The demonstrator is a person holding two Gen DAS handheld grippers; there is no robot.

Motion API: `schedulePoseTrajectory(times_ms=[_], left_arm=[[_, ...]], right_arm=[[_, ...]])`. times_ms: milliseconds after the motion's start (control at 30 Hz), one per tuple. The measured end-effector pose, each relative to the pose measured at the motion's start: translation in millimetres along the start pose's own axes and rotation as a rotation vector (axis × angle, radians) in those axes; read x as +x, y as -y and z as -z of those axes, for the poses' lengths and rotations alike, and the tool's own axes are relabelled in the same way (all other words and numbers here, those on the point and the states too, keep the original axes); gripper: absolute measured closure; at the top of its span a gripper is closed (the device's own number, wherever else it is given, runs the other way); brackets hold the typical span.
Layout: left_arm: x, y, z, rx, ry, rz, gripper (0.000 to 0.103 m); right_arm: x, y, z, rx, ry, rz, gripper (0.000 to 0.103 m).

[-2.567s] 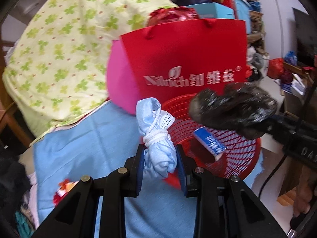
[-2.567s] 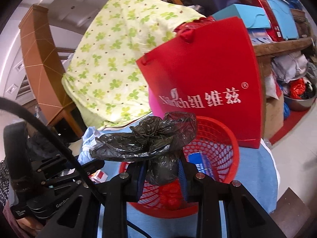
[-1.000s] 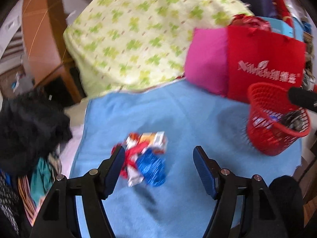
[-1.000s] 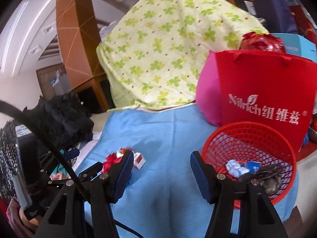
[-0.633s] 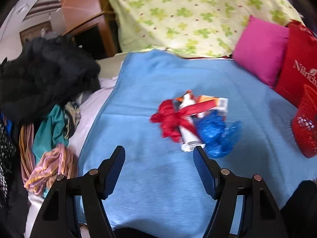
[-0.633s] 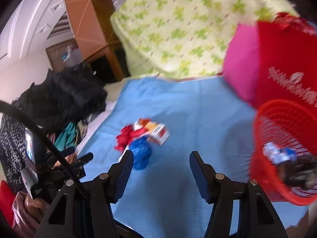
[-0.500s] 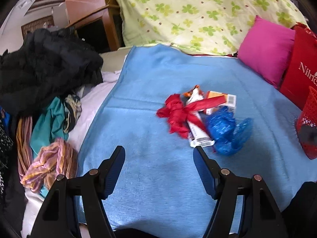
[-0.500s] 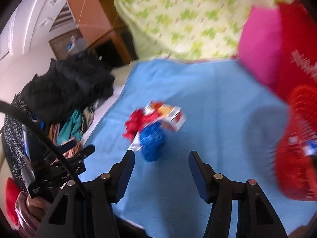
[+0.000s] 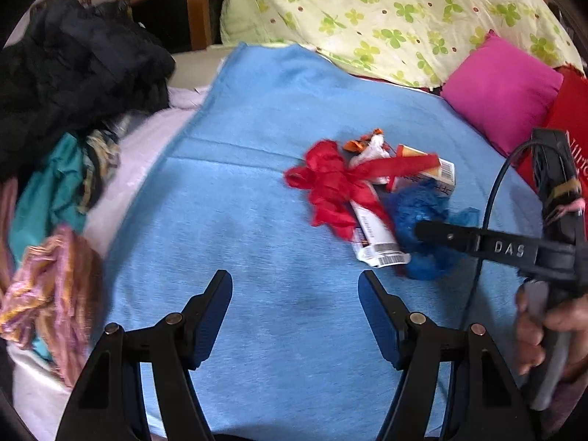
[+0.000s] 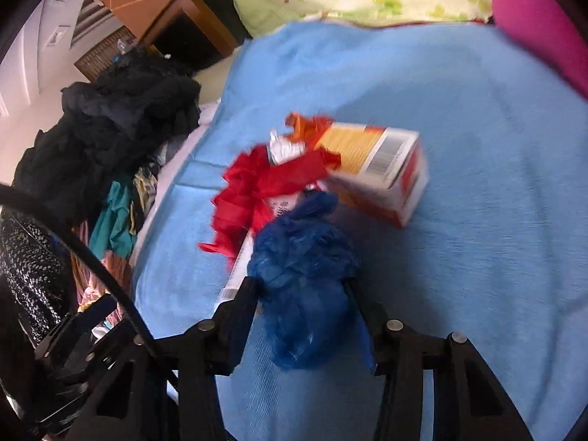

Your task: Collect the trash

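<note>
A pile of trash lies on the blue blanket (image 9: 257, 220): a red ribbon (image 9: 330, 187), a white tube (image 9: 375, 235), an orange and white box (image 9: 433, 172) and a crumpled blue plastic bag (image 9: 422, 217). My left gripper (image 9: 294, 290) is open and empty, short of the pile. My right gripper (image 10: 301, 286) is open with its jaws on either side of the blue bag (image 10: 301, 275). The box (image 10: 375, 169) and ribbon (image 10: 264, 187) lie just beyond it. The right gripper's finger (image 9: 459, 239) reaches the bag in the left wrist view.
A heap of black and coloured clothes (image 9: 66, 110) lies left of the blanket. A pink cushion (image 9: 503, 92) and a red paper bag (image 9: 566, 117) stand at the back right. A green clover-print quilt (image 9: 386, 11) is behind.
Both grippers let their trash go in the red basket and swung left to the pile. The right gripper has closed in around the blue bag.
</note>
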State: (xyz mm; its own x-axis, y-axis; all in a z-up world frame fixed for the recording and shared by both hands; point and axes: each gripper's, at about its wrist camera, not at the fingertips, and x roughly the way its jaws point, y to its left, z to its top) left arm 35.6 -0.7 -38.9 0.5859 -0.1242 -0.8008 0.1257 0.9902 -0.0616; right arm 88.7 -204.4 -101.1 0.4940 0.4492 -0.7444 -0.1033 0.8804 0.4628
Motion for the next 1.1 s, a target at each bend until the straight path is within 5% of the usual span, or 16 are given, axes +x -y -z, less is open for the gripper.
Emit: schedulePoseTrajectory(times_ms=[133,333,500,600,933,1100], left_arm=[[21.1,12.8,-6.0,-0.012,-0.044,0.072,0.031],[54.4,48.4,-20.5,-0.016,-0.096,0.159,0.034],[88.6,62.0,-29.7,-0.048,-0.163,0.135,0.062],[85.0,57.7,-27.8,-0.072,-0.153,0.148,0.065],[28.5,64.5,28.4,0.011,-0.192,0.220,0.066],[13.7,63.8,52.4,0.015,-0.226,0.255,0.050]], right_arm=[[-10.0,4.2,6.3,-0.037,0.042,-0.012,0.060],[-57.5,28.1,25.3,-0.070,0.093,0.084,0.060],[-83.5,44.2,40.8,-0.041,0.090,0.108,0.060],[-91.4,45.8,47.9,-0.025,0.087,0.104,0.060],[-104.5,9.9,58.8,-0.098,0.123,0.093,0.060],[-116.7,3.6,69.8,-0.113,0.131,0.105,0.060]])
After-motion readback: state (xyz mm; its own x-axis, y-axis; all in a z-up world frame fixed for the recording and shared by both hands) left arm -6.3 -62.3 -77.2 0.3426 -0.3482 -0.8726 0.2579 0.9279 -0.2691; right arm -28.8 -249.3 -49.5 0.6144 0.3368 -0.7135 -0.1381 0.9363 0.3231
